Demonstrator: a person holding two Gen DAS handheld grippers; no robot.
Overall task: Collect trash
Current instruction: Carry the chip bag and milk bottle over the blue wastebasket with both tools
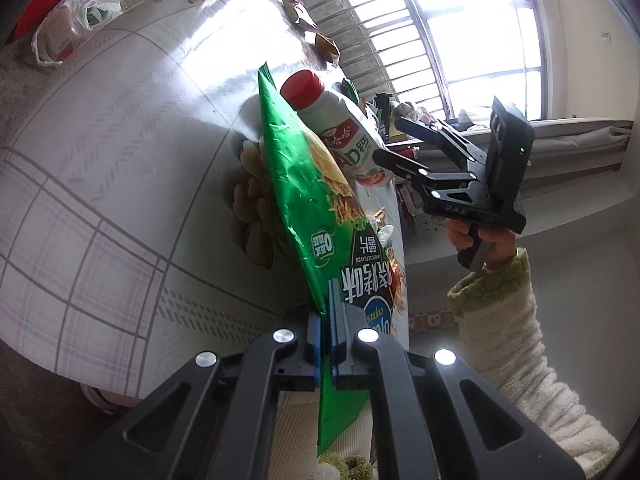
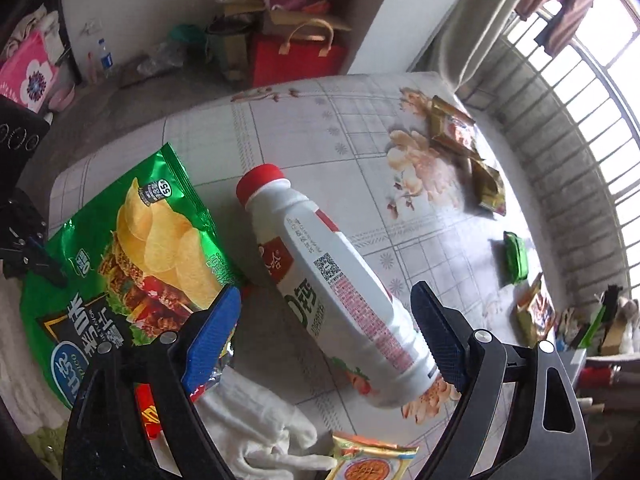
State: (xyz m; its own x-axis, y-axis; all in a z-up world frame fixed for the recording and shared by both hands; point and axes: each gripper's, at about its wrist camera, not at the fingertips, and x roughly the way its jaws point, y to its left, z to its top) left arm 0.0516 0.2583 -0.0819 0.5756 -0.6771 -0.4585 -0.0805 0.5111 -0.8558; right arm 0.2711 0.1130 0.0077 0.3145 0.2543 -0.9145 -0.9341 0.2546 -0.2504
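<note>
In the left wrist view, a crumpled clear plastic bag [image 1: 76, 12] with green and white contents sits at about ten o'clock, beyond the far edge of the table covered in a white checked cloth with flower prints [image 1: 120, 152]. At six o'clock the left gripper [image 1: 333, 332] has its blue-padded jaws pressed together on the lower edge of a shiny green crisp packet with a picture of crisps and a burger [image 1: 304, 184], which stands up on edge from the jaws toward twelve o'clock. Just right of the packet, a white plastic drink bottle with a red cap and a red and green label [image 1: 340, 132] is tilted, cap toward eleven o'clock. At three o'clock the right gripper [image 1: 394, 140], black and held by a hand in a fuzzy cream sleeve, has its fingers on either side of the bottle's lower part.

In the right wrist view, the green packet [image 2: 132, 248] fills nine o'clock, the black left gripper at its left edge. The right gripper [image 2: 326, 344] stands wide open, its blue pads either side of the bottle [image 2: 340, 288]; whether the pads touch it cannot be told. A white cloth glove [image 2: 256, 424] lies at six o'clock, beside a gold and orange wrapper [image 2: 368, 460]. Brown and gold wrappers [image 2: 464, 148] lie at two o'clock, a small green packet [image 2: 516, 256] at three.
</note>
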